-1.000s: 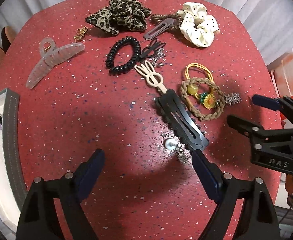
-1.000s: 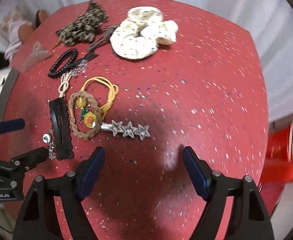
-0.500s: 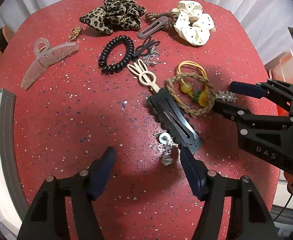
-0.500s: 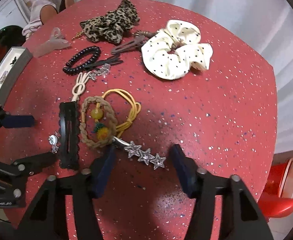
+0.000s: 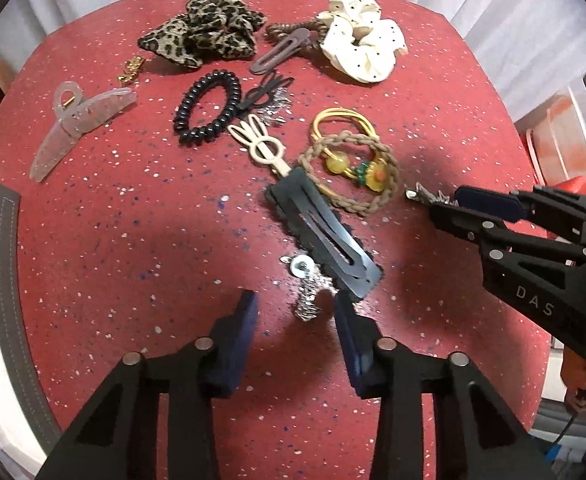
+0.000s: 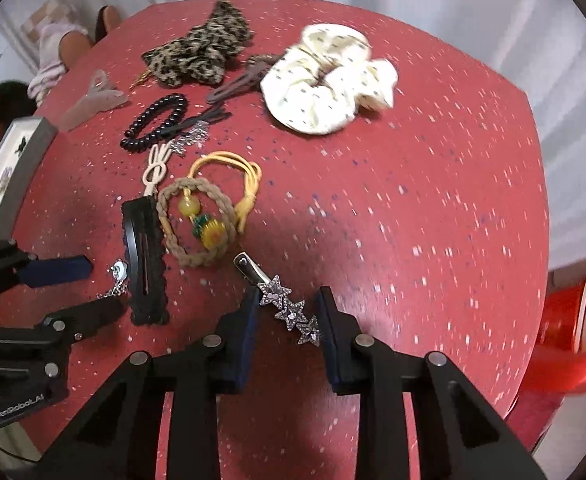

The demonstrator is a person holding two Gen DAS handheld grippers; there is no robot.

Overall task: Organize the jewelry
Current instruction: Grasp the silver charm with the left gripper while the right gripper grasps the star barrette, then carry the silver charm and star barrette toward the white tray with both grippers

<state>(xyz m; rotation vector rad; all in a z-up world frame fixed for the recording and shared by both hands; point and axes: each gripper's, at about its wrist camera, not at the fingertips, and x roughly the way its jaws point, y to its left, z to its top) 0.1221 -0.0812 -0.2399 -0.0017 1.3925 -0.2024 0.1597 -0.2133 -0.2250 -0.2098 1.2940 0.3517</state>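
Hair and jewelry pieces lie on a red speckled table [image 5: 133,220]. My left gripper [image 5: 295,316] is open, its pads either side of a silver earring [image 5: 307,292] beside a black snap clip [image 5: 325,236]. My right gripper [image 6: 287,312] is open, straddling a silver star hair clip [image 6: 289,308], whose tip shows in the left wrist view [image 5: 423,194]. A braided tan band with yellow beads [image 6: 197,224] lies just beyond the star clip.
A grey-rimmed jewelry tray [image 5: 1,264] with small pieces sits at the left edge. Farther back lie a leopard scrunchie [image 5: 205,28], white dotted scrunchie [image 5: 363,48], black coil tie [image 5: 209,106], clear claw clip [image 5: 73,124] and cream bunny clip [image 5: 261,148]. A red chair [image 6: 565,344] stands right.
Both grippers have moved forward and narrowed. The left now straddles the silver earring, the right straddles the star clip.
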